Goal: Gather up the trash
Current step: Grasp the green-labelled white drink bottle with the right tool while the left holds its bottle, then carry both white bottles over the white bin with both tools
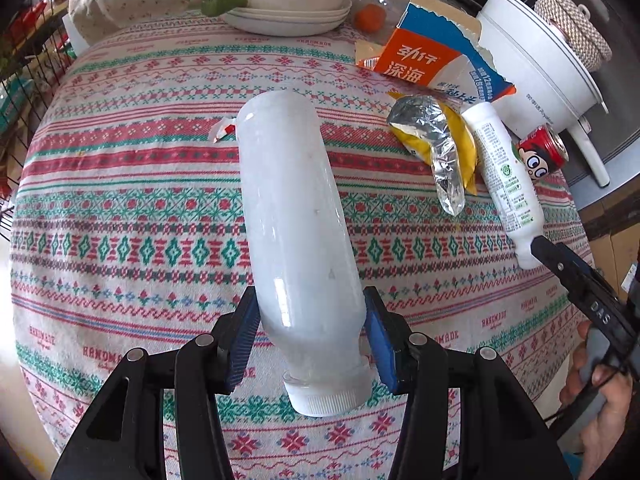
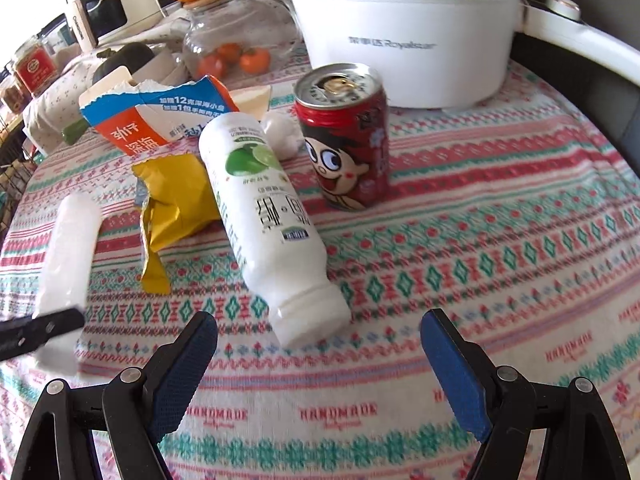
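My left gripper (image 1: 310,296) is shut on a plain frosted white bottle (image 1: 288,200), with both blue pads against its lower body just above the cap. In the right wrist view that bottle (image 2: 70,248) appears blurred at the far left. My right gripper (image 2: 320,320) is open, and the capped end of a lime-label white bottle (image 2: 260,208) lies on the cloth just ahead of its fingertips. A red cartoon can (image 2: 348,140) stands upright behind that bottle. To the left lie a yellow foil wrapper (image 2: 176,200) and a torn orange-and-blue carton (image 2: 160,116).
A white electric pot (image 2: 400,32) stands at the back of the patterned tablecloth (image 2: 480,240). A glass jar (image 2: 236,40) holding tomatoes, stacked plates (image 1: 288,8) and a small paper scrap (image 1: 224,128) are also there. A hand (image 1: 592,380) holds the right gripper's grip.
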Motion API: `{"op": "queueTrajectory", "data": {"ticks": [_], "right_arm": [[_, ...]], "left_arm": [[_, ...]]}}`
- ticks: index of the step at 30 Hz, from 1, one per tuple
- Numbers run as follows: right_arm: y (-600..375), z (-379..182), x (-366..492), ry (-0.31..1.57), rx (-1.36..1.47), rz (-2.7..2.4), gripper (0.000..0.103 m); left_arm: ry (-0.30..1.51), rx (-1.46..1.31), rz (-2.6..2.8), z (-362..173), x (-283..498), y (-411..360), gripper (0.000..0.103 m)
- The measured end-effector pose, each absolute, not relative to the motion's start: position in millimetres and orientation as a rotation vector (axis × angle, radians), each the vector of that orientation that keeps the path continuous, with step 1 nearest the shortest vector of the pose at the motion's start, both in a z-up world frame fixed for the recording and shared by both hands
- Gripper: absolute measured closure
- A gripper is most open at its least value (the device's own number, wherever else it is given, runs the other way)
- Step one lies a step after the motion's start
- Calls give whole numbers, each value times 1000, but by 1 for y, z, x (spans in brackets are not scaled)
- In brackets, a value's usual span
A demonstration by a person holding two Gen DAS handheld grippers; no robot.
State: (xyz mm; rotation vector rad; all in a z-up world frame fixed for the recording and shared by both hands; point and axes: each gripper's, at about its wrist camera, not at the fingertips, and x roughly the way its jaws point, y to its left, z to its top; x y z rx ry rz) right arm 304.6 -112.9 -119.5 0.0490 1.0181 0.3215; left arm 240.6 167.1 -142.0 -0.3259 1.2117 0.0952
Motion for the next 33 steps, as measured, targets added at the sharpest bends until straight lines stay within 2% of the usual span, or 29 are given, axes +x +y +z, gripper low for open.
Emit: {"op": "queueTrajectory", "data": {"ticks": [2, 7, 10, 11, 12, 24, 33], "right_arm": [[-107, -127, 311, 1030, 36, 309, 17], [-97, -141, 317, 1042, -22, 317, 27], [-97, -146, 318, 1055, -27, 336, 45], [-98, -146, 316, 1058, -40, 340, 54], [-98, -145, 313, 1057, -58, 349, 57], [-113, -90, 246, 1016, -184, 441, 58], [-152, -61, 204, 1045, -104, 408, 58]], "left_arm": [[1215, -328, 89, -142, 232, 169, 49], [1206, -333, 75, -136, 213, 171, 49], [1188, -304, 71, -124, 209, 155, 49], [1180, -287, 69, -121, 206, 153, 49], [1172, -274, 64, -118, 203, 150, 50], [1074, -189, -55, -83, 173, 117, 50], [1028, -126, -125, -71, 152, 93, 50]]}}
